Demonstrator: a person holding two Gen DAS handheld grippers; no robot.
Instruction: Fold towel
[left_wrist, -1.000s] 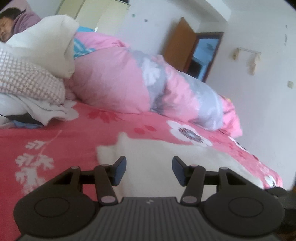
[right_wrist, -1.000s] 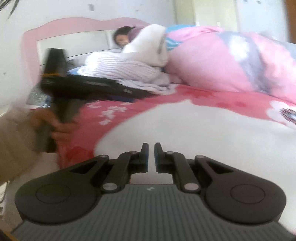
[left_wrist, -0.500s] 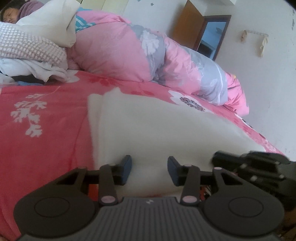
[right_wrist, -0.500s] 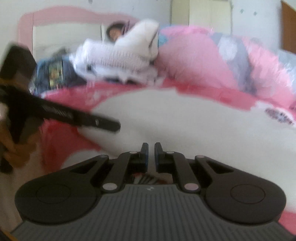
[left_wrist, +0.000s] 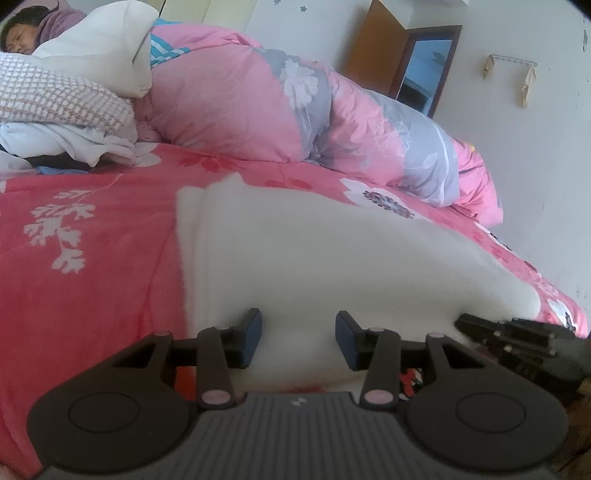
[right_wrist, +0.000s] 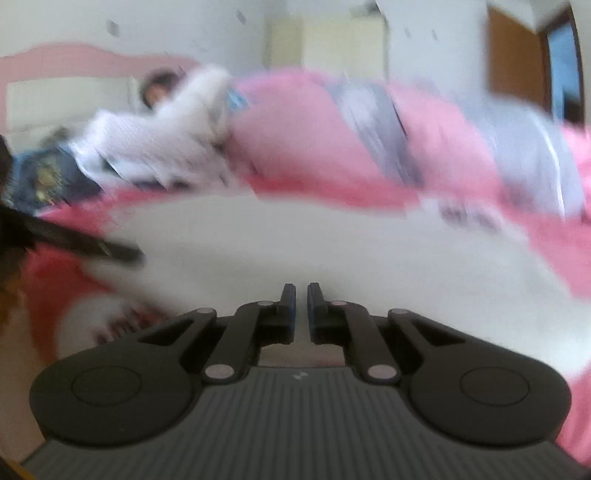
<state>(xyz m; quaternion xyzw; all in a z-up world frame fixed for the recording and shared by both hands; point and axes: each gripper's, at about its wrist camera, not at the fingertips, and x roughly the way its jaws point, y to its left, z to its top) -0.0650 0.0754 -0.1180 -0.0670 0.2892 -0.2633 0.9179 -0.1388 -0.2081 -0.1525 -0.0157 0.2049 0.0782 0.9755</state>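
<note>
One towel (left_wrist: 332, 258): white, lay flat near the front edge of the bed (left_wrist: 92, 258), doubled along its left side
Feel: looked soft, light, limp; likely to sag and drag on the sheet
Hold: best by the near corners, both layers together
Left gripper (left_wrist: 298, 332): spread, nothing pinched
Right gripper (right_wrist: 301, 310): pressed together; blur hid any cloth between
</note>
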